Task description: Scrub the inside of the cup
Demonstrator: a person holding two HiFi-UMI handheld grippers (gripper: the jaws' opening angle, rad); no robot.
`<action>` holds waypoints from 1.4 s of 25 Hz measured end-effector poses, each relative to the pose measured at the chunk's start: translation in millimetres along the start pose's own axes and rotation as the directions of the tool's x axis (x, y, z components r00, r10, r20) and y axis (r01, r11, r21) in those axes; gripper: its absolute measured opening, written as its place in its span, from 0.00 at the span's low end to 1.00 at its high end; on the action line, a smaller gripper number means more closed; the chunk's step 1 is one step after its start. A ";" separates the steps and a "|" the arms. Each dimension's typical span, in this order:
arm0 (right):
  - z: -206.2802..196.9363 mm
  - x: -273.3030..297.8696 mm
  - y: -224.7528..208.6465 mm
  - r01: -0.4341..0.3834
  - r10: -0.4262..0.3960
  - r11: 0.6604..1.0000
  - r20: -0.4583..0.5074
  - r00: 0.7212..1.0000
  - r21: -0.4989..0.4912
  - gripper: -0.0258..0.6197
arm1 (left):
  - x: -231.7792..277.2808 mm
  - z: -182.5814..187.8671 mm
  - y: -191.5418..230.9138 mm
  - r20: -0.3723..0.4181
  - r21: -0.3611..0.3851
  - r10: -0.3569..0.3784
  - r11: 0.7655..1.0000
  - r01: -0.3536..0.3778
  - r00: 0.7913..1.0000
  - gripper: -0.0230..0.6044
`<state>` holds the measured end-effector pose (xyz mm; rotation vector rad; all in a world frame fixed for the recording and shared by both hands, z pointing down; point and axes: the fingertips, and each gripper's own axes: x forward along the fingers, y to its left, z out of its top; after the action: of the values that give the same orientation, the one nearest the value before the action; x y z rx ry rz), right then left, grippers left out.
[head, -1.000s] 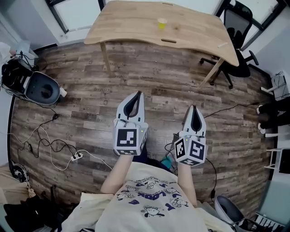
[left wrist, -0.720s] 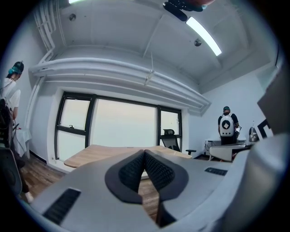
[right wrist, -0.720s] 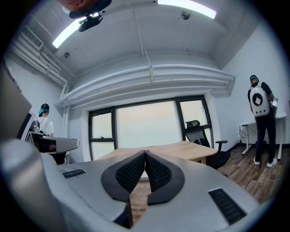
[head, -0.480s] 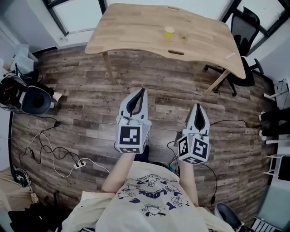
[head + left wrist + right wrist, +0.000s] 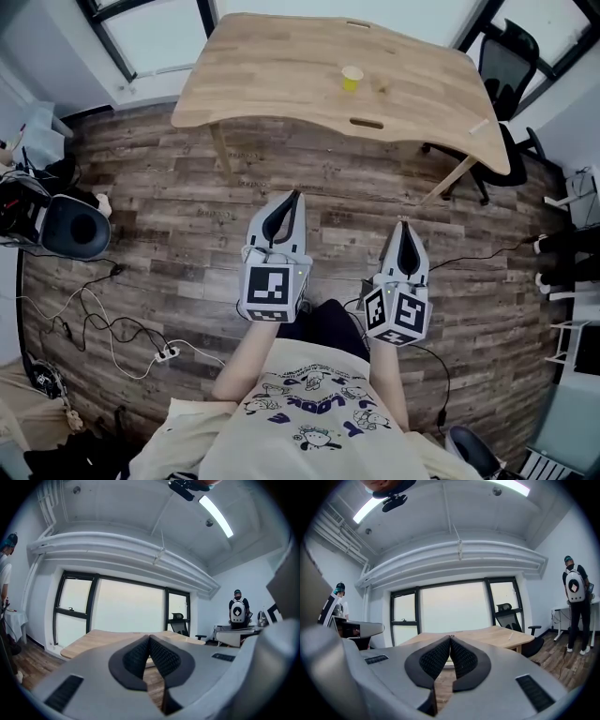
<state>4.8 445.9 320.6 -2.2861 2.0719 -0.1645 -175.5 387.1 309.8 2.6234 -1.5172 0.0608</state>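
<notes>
Both tongs are pressed together and empty: left tongs (image 5: 294,197), right tongs (image 5: 404,225). The yellow cup (image 5: 352,78) stands on the table (image 5: 272,70), well apart from them.

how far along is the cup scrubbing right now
Done: nothing yet. The yellow cup stands untouched on the wooden table, well away from both grippers. In hand: nothing. The left gripper and right gripper are both shut and empty, held over the floor and pointing toward the table. Left: reach the table, take the cup and a scrubbing tool (none identifiable here), then scrub its inside.
</notes>
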 end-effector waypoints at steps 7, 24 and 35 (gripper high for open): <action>-4.2 22.5 -6.0 -0.002 0.002 1.000 -0.019 1.000 0.005 0.07 | 21.4 -5.5 5.1 -0.021 -0.010 0.008 1.000 -0.008 1.000 0.04; 3.9 155.7 -57.9 -0.053 0.054 0.998 -0.029 0.998 0.027 0.07 | 152.9 6.2 4.3 -0.039 0.011 0.044 0.999 -0.044 0.998 0.04; 15.6 226.9 -79.1 -0.118 0.118 0.993 -0.025 0.993 0.029 0.07 | 215.0 18.7 7.6 -0.023 0.012 0.104 0.995 -0.104 0.994 0.04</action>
<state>106.5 227.7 323.7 -2.1499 2.1958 -0.2176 -75.0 196.0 311.1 2.5409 -1.6490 0.1095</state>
